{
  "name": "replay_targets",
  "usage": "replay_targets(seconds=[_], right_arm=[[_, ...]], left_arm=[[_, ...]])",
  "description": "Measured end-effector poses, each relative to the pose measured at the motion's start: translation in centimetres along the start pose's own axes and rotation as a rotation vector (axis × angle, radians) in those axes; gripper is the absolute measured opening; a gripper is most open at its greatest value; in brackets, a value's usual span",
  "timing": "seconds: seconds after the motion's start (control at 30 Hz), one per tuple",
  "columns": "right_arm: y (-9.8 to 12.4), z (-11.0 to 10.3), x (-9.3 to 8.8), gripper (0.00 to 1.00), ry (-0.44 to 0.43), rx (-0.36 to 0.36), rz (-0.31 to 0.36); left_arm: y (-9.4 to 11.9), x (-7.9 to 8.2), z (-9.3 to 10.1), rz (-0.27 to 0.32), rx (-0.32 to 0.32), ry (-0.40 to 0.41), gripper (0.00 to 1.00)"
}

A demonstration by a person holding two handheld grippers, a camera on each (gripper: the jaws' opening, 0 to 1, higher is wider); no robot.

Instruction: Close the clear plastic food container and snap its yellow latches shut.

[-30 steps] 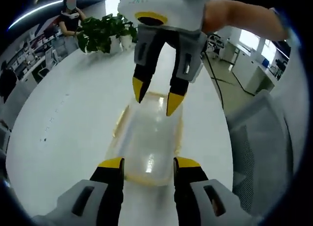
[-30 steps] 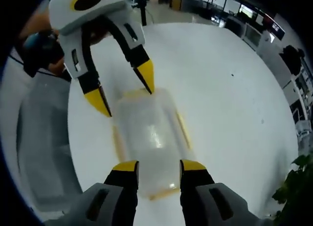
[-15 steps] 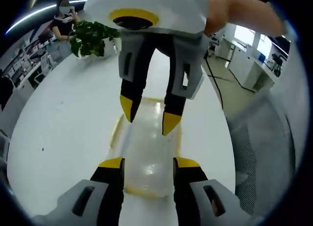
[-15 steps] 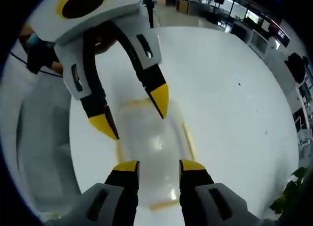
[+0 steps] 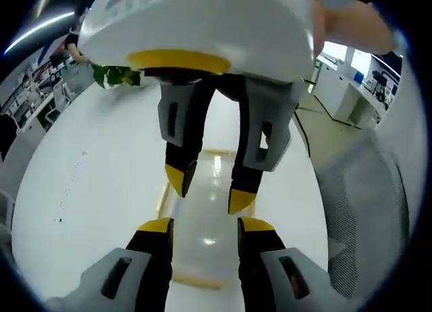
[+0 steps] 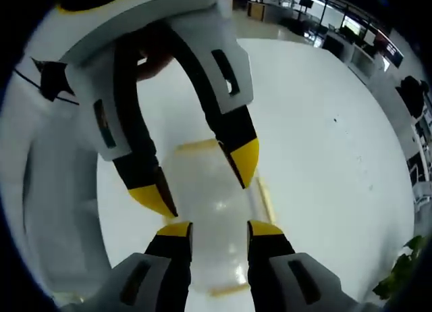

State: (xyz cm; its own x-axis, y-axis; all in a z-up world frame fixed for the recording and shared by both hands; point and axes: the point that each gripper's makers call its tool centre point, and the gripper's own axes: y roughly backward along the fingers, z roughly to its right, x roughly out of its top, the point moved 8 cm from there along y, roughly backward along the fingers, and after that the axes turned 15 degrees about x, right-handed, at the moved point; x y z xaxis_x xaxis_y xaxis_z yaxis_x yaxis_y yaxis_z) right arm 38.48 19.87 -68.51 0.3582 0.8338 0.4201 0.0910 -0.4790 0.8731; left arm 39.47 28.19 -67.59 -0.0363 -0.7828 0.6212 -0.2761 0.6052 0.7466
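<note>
One clear container (image 5: 206, 241) with its lid on lies flat on the white table (image 5: 88, 190), directly under both grippers. In the left gripper view, a yellow latch (image 5: 197, 281) shows at its near end and another at the far end, with a third along its left side. In the right gripper view the container (image 6: 206, 194) runs away from the camera, with yellow latches at the near end, far end and right side; whether any latch is snapped down is hard to tell through the glare.

The left gripper (image 5: 200, 225) hangs above the near part of the lid, jaws apart and holding nothing. The right gripper (image 6: 216, 229) hangs likewise, jaws spread and empty. The two face each other tip to tip, very near, over the lid's middle.

A mesh chair (image 5: 368, 211) stands beside the table. A leafy plant (image 5: 115, 75) sits at the table's far end.
</note>
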Motion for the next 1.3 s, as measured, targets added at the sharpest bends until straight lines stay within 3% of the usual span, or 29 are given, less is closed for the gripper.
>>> replay_targets(seconds=[0.57, 1.3], right_arm=[[-0.3, 0.8, 0.1, 0.34, -0.001, -0.003, 0.013], [0.1, 2.6, 0.7, 0.43, 0.038, 0.004, -0.001]], left_arm=[[-0.4, -0.6, 1.0, -0.021, -0.026, 0.028, 0.39], [-0.6, -1.0, 3.4, -0.016, -0.001, 0.02, 0.5]])
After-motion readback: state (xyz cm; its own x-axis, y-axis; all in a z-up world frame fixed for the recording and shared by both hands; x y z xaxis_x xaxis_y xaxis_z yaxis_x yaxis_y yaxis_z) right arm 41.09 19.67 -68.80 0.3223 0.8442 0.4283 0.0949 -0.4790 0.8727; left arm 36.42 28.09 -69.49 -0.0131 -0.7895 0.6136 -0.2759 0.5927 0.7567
